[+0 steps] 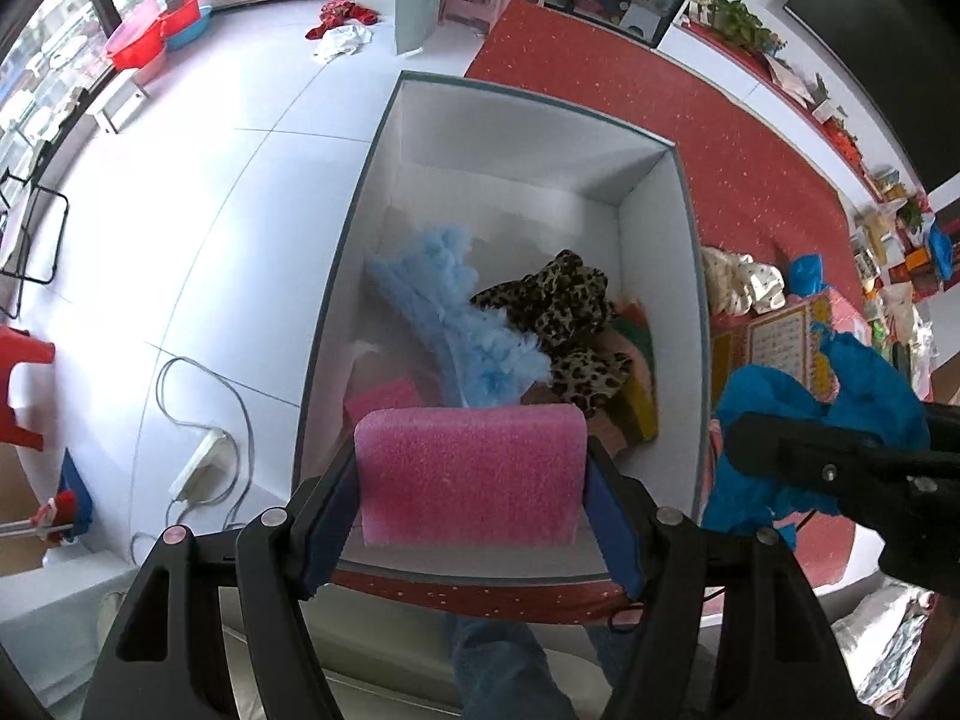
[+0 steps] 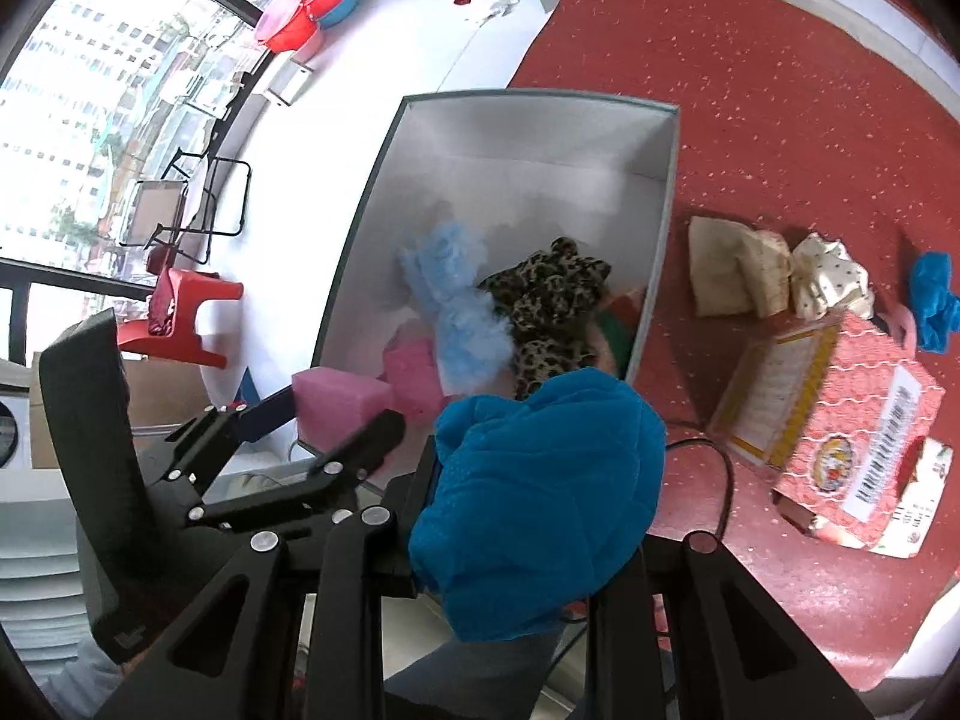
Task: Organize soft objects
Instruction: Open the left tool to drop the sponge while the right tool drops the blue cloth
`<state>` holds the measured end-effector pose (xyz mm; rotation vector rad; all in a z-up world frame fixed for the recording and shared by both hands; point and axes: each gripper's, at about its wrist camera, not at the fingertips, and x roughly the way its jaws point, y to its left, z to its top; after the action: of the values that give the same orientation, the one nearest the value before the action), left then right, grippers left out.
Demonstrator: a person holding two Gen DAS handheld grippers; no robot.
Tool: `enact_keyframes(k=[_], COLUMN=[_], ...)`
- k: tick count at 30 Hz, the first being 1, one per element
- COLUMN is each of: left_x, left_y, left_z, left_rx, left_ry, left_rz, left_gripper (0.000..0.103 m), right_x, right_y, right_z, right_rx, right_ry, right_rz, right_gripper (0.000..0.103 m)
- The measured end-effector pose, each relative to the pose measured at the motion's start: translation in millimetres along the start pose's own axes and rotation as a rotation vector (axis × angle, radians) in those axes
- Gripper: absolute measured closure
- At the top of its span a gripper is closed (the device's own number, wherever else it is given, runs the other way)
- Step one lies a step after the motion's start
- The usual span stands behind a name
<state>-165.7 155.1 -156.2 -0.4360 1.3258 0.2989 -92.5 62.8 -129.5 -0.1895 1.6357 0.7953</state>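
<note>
A pink sponge [image 1: 471, 474] was gripped between the jaws of the left gripper [image 1: 471, 501], at six o'clock over the white box [image 1: 372, 180]. At three o'clock, a blue cloth [image 2: 540, 498] was clamped by the right gripper [image 2: 528, 516], just beside the box's near corner.

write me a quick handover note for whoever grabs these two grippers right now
Left gripper: shut on a pink sponge, held over the near end of the white box.
Right gripper: shut on a bunched blue cloth, just beside the box's near right corner.
Done: a light blue fluffy piece, a leopard-print cloth, another pink sponge and more sponges lie in the box.
Left: drop both held items in, then likely the cream cloths and small blue cloth on the red table.
</note>
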Motion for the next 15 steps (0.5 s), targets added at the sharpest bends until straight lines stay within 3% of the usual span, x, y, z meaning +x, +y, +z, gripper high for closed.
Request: enact_keyframes(k=[15], left_x=[30], left_y=[3], left_z=[-5], left_rx=[0.017], left_ry=[0.074], left_rz=[0.043], left_gripper=[0.030], right_x=[32], right_y=[-6], right_z=[0], right_rx=[0.058], right_ry=[0.073], right_rz=[0.018], right_gripper=[0.077])
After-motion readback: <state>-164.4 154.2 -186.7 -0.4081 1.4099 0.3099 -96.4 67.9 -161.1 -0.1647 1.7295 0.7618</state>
